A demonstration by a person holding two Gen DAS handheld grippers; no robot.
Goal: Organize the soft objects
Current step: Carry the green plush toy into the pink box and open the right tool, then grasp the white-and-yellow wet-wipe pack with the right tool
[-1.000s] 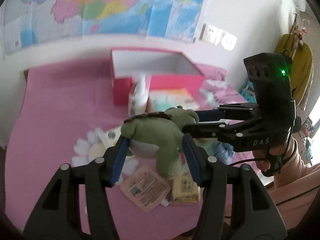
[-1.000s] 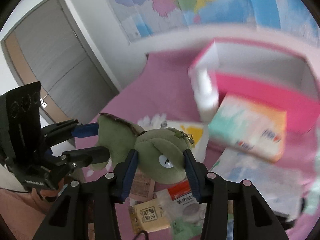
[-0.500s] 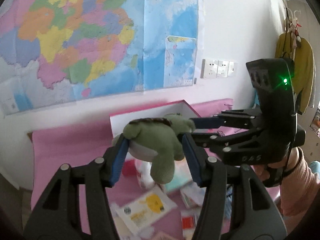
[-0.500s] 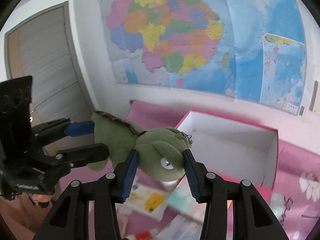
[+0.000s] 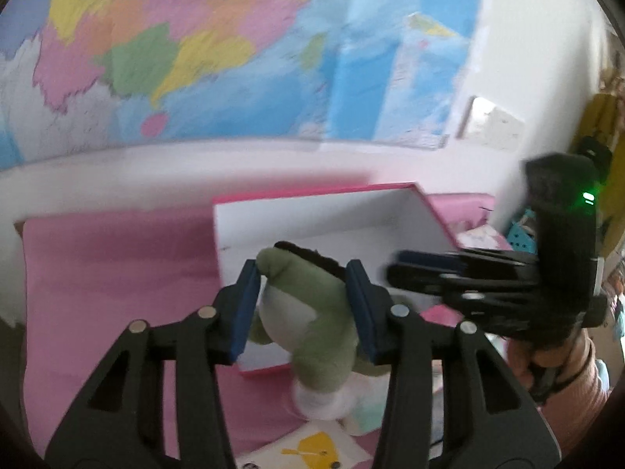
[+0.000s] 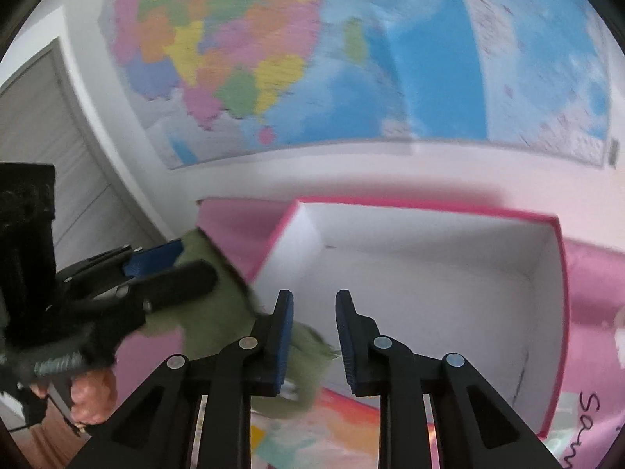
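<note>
A green plush toy [image 5: 312,312] with a white belly hangs between the blue pads of my left gripper [image 5: 302,305], which is shut on it at the front left edge of an open pink box [image 5: 250,265] with a white inside. In the right wrist view the toy [image 6: 218,297] sits left of my right gripper [image 6: 312,336], whose jaws stand apart with nothing between them, over the box [image 6: 429,273]. The right gripper also shows at the right of the left wrist view [image 5: 398,273].
The box stands on a pink cloth [image 5: 117,273] against a white wall with a large coloured map [image 5: 195,58]. Packets and a yellow-marked pouch [image 5: 312,445] lie in front of the box. A grey door [image 6: 47,136] is at the left.
My right gripper has let go of the plush toy and drawn off to the right. The left gripper alone holds it and has moved it down toward the box's front left edge.
</note>
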